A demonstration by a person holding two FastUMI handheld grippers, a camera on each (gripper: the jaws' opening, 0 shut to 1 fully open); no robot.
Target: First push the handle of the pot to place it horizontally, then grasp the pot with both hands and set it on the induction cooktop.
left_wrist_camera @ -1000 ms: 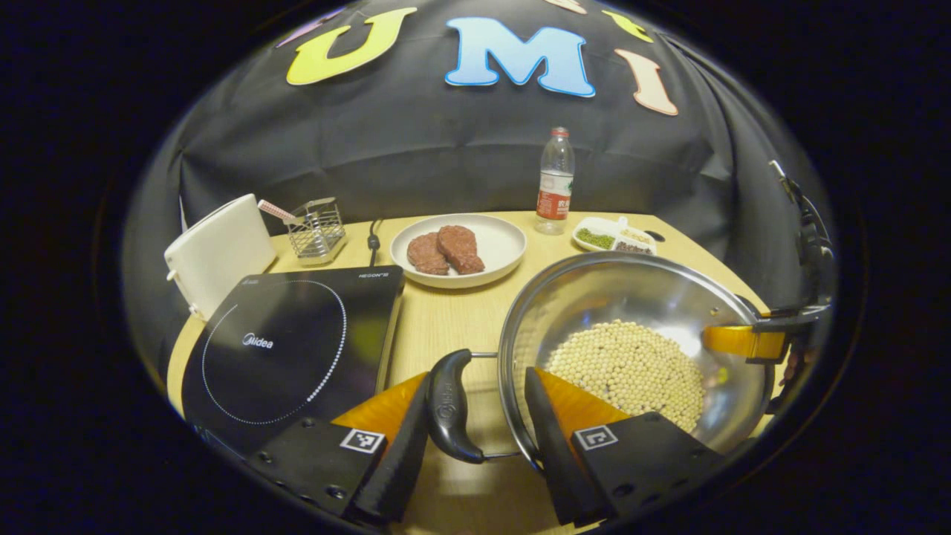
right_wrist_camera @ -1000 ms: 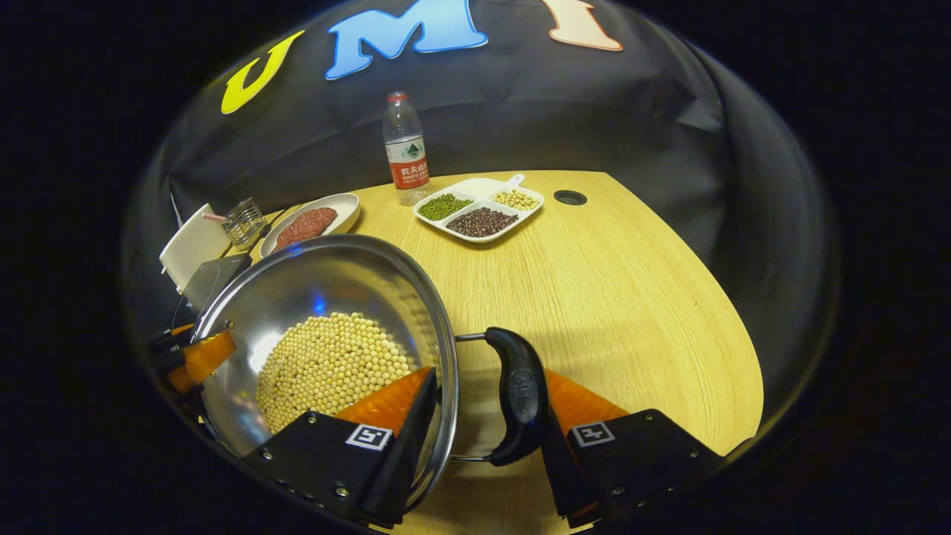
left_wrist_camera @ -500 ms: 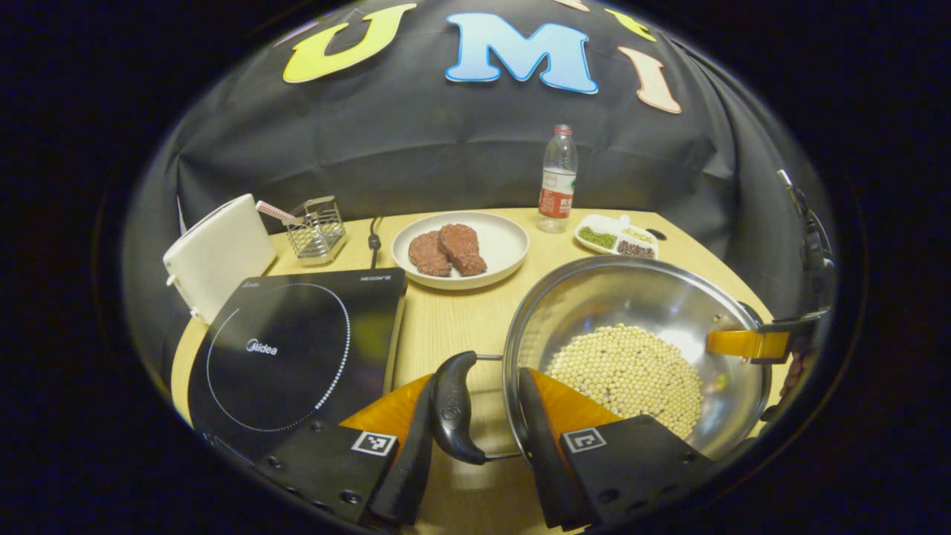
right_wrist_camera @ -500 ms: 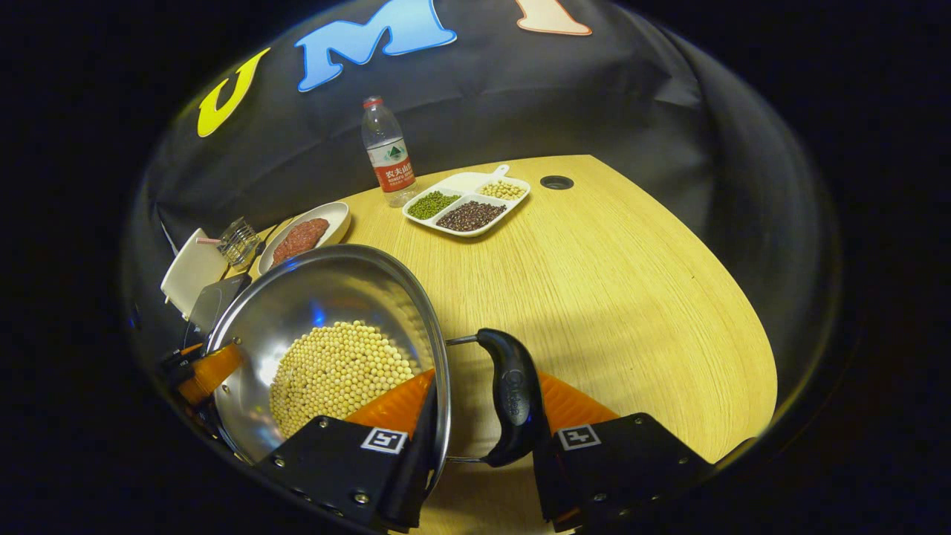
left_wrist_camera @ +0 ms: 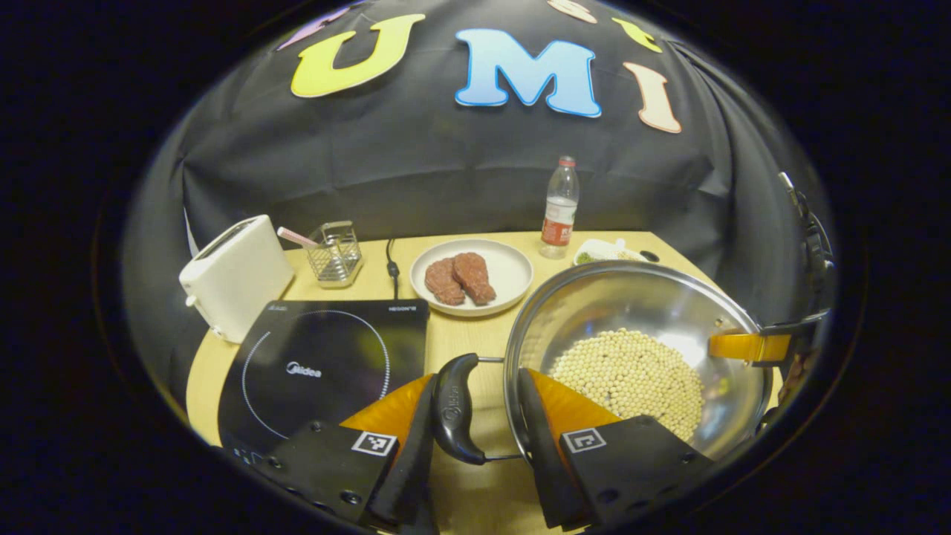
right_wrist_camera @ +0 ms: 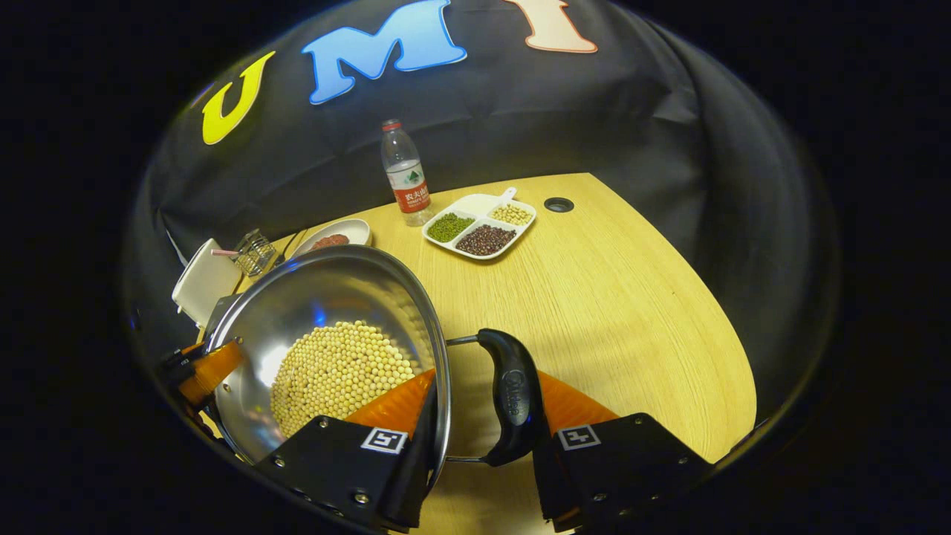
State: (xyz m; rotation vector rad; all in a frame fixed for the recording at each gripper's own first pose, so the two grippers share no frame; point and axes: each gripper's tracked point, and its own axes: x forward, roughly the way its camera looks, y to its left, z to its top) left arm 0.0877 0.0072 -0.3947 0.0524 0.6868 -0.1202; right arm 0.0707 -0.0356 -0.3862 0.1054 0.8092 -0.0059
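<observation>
While you are carrying the pot (left_wrist_camera: 639,327) with a side handle and the rim pinched in each gripper, the load of pale beans (left_wrist_camera: 628,371) is your main worry. Your left gripper (left_wrist_camera: 475,438) is pressing one finger against the outside of the left handle (left_wrist_camera: 455,407) and the other inside the wall; your right gripper (right_wrist_camera: 483,438) is doing the same around the right handle (right_wrist_camera: 513,394). The pot appears raised off the wooden table (right_wrist_camera: 617,297), right of the induction cooktop (left_wrist_camera: 327,364) and not yet over it. If one hand is rising faster than the other, the pot is tipping and beans are spilling. If either pinch is loosening, the smooth steel rim is slipping out. Swinging too low, you are risking a knock against the cooktop's edge or the plate of meat (left_wrist_camera: 472,276) just behind.
</observation>
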